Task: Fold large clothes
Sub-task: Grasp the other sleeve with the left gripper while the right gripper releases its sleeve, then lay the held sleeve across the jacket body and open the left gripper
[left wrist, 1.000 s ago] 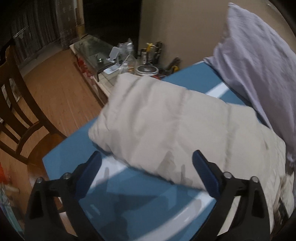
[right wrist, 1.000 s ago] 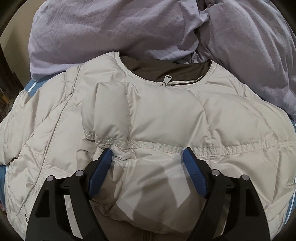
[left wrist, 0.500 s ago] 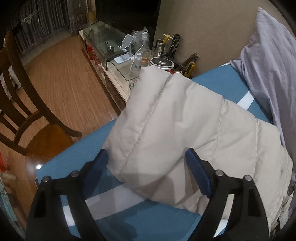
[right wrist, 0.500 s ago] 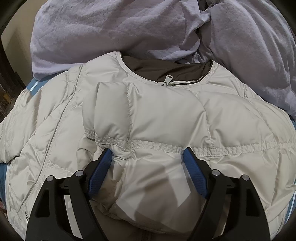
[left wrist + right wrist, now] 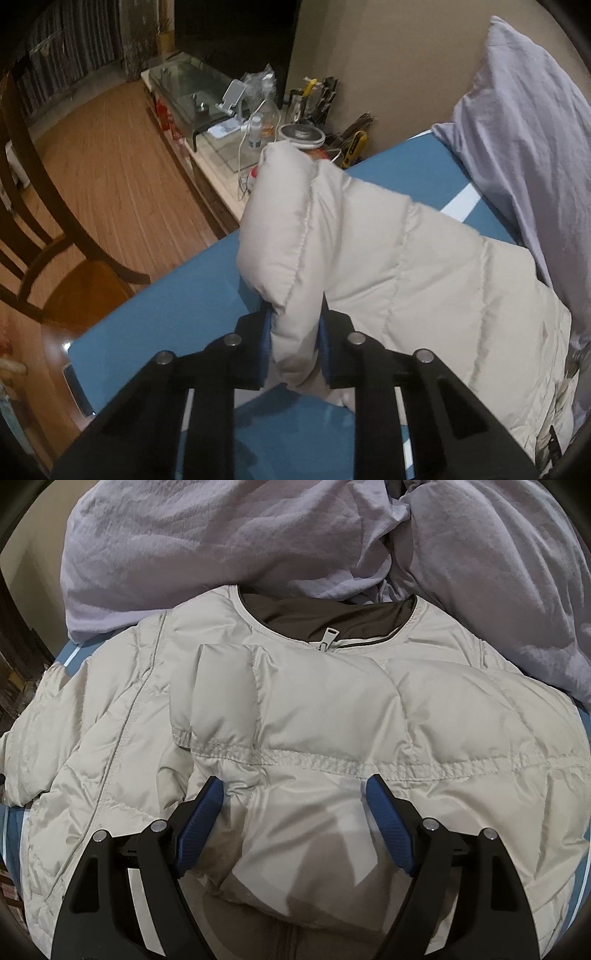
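- A dark wooden chair [image 5: 44,236] stands at the left on the wooden floor [image 5: 110,173].
- A glass stand [image 5: 188,88] is far, on a low shelf.
- A clear bottle [image 5: 256,127] and a round tin [image 5: 301,134] stand near the beige wall [image 5: 388,55].

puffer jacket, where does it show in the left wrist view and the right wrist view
Left wrist: the puffer jacket fills centre to right, its sleeve end pinched in the left gripper.
Right wrist: it fills the middle, collar at top.
Shared landmark: the lilac bedding behind it.
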The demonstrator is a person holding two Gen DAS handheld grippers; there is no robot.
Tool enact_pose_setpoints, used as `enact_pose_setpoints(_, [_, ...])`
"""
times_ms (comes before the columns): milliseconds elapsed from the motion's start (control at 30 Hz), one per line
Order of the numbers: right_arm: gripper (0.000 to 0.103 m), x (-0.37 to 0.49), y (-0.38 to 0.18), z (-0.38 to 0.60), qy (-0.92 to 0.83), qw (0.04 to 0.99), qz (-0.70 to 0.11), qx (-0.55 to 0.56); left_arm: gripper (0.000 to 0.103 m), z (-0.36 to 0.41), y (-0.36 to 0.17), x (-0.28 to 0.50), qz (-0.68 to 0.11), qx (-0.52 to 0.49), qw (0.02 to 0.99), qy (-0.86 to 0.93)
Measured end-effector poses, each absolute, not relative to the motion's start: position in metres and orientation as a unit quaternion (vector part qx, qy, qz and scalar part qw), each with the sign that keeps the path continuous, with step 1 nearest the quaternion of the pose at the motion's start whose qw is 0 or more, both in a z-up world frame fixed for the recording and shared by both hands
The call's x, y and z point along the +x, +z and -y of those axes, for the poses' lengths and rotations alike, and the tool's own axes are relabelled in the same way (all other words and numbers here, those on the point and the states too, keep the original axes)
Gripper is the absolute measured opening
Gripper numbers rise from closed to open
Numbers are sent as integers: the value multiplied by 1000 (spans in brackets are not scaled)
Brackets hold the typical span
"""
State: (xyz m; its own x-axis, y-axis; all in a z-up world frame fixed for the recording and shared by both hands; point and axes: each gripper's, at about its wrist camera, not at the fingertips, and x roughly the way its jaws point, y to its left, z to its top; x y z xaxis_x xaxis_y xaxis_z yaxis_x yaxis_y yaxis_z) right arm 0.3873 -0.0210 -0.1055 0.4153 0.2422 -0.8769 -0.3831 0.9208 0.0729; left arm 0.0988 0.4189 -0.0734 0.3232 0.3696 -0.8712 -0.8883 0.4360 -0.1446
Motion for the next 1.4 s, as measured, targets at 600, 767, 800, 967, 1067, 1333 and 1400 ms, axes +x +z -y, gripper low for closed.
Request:
enact_pose_setpoints(600, [82, 375, -74, 77, 163, 850, -498, -47, 20, -282, 77, 203, -318, -209, 893, 242])
enact_pose_setpoints(767, [82, 376, -68, 106, 140, 856, -497, -31, 20, -223, 95, 234, -315, -197, 913, 168])
enact_pose_setpoints(800, [82, 376, -66, 113, 135, 856, -498, -27, 20, -213, 96, 239, -315, -194, 916, 156])
enact_pose_setpoints(967, [82, 373, -62, 138, 115, 860, -497, -12, 20, -151, 99, 264, -326, -182, 925, 75])
enact_pose_setpoints(1067, [82, 371, -61, 148, 105, 863, -495, -7, 20, -119, 87, 282, -347, -171, 921, 43])
enact_pose_setpoints(1333, [82, 360, -50, 169, 90, 871, -483, -8, 20, -59, 29, 321, -424, -147, 894, 8])
enact_pose_setpoints(1400, [82, 359, -48, 175, 85, 872, -481, -5, 20, -44, 12, 329, -442, -128, 888, 9])
